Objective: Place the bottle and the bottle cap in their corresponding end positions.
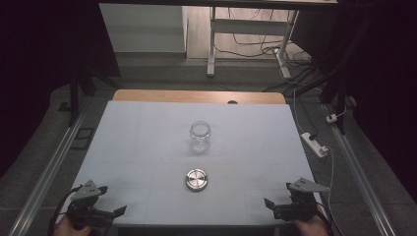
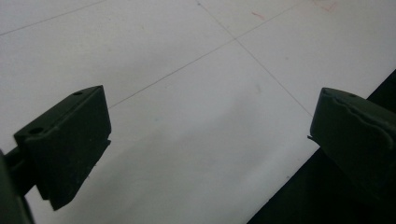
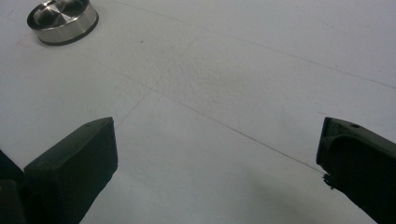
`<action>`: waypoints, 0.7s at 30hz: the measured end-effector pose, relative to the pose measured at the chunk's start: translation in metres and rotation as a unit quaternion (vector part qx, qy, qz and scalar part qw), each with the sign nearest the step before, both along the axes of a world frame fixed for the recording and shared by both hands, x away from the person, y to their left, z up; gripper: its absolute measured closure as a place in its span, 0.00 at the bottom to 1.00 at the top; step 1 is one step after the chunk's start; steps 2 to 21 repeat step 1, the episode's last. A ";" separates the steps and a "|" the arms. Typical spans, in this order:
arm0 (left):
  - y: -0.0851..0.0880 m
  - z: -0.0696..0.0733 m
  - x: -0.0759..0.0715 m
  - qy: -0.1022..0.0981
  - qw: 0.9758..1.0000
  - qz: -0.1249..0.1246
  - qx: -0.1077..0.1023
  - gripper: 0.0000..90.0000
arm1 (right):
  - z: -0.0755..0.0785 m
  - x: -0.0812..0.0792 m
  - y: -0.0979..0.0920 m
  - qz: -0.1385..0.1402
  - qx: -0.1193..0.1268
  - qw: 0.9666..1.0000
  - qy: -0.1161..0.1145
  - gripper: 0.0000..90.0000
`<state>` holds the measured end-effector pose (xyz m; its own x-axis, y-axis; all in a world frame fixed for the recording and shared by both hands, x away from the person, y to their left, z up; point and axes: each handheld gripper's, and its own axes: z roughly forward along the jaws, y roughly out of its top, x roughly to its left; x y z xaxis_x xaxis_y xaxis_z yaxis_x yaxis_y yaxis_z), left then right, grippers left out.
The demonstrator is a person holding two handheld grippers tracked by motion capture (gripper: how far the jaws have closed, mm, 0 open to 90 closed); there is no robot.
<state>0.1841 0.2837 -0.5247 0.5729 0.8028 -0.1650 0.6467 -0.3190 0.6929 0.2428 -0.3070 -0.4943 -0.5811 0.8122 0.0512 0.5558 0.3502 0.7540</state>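
While both tools wait at the near corners, the left gripper [image 1: 105,212] and right gripper [image 1: 276,205] hold their jaws spread wide, grasping nothing; the metal lid [image 1: 196,179] lies flat mid-table, just in front of the upright open jar [image 1: 200,136], likely for easy capping

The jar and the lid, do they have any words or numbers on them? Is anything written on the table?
No words or numbers can be read anywhere.
The glass jar has no label.
The metal lid is plain.
The white table has thin lines and faint red marks, too blurred to read.
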 end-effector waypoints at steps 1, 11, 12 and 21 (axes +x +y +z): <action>0.000 0.000 0.000 0.001 1.000 0.000 -0.001 0.00 | 0.000 0.000 0.001 0.000 -0.002 1.000 0.000 0.00; 0.000 0.000 0.000 0.001 1.000 0.000 -0.001 0.00 | 0.000 0.000 0.001 0.000 -0.002 1.000 0.000 0.00; 0.000 0.000 0.000 0.001 1.000 0.000 -0.001 0.00 | 0.000 0.000 0.001 0.000 -0.002 1.000 0.000 0.00; 0.000 0.000 0.000 0.001 1.000 0.000 -0.001 0.00 | 0.000 0.000 0.001 0.000 -0.002 1.000 0.000 0.00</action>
